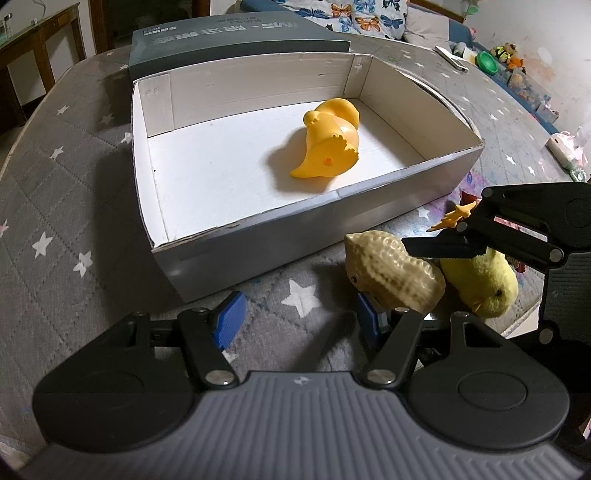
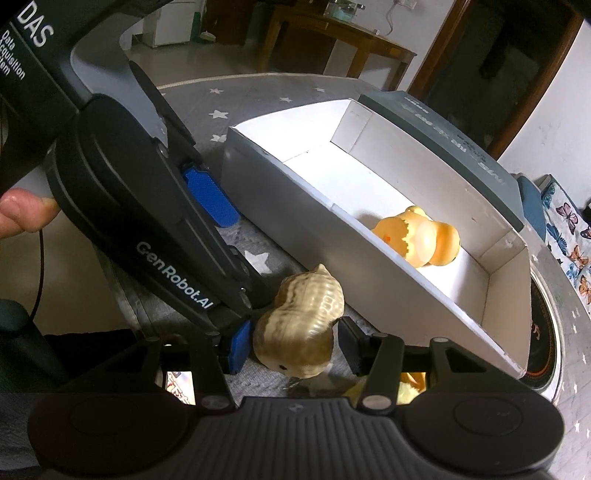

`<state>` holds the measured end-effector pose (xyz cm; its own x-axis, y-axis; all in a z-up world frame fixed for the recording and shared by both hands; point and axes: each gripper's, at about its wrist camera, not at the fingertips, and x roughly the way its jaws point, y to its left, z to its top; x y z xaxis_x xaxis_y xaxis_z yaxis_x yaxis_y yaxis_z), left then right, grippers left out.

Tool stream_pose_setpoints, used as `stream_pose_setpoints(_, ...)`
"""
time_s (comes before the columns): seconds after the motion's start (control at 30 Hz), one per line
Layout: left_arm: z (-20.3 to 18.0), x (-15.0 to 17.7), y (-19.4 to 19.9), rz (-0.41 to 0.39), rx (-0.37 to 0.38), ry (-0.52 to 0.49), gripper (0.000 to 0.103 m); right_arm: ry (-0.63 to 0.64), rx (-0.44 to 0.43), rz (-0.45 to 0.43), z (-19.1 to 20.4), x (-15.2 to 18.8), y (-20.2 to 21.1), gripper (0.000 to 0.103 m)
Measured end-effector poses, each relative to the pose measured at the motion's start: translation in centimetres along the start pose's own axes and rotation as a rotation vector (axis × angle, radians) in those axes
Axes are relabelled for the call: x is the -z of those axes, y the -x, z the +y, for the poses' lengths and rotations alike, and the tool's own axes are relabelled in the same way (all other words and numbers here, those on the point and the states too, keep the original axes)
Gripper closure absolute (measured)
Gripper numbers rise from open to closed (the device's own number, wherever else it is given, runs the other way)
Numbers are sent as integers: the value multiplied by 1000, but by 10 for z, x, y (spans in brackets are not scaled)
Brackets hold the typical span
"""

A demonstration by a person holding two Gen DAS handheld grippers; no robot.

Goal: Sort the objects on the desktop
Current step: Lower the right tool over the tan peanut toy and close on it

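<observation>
The right gripper [image 2: 291, 349] straddles a peanut-shaped toy [image 2: 301, 328] on the star-patterned grey surface [image 1: 74, 221], its jaws apart around the toy. The left gripper [image 1: 299, 317] is open just beside the toy, holding nothing. A yellow plush [image 1: 484, 284] touches the peanut. An orange rubber duck [image 1: 328, 144] lies inside the white box [image 1: 258, 236].

Background stuff, going off the grey star-print cover [image 1: 66, 206]: past its far edge there's a butterfly-print cushion [image 1: 369, 16]. Off the far right side sits a green round thing [image 1: 487, 61] next to some small stuffed toys [image 1: 508, 53]. Dark wooden table [image 1: 40, 33] stands beyond the far left corner.
</observation>
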<state>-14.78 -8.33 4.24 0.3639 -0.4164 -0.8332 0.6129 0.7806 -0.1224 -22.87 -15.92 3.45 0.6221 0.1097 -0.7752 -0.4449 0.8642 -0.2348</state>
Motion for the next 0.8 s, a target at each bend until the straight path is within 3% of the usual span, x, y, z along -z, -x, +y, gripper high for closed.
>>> stream_pose_setpoints(0.3, 1, -1, -1, 2, 1, -2, 37, -22, -15, -6, -7, 0, -2, 52)
stream_pose_setpoints(0.6, 0, -2, 3, -11, 2, -6, 38, -45, -30, -11, -14, -1, -5, 58)
stream_pose_setpoints(0.8, 0, -2, 9, -28, 0, -7, 38, -109, -86, -34, -13, 9, 13, 58)
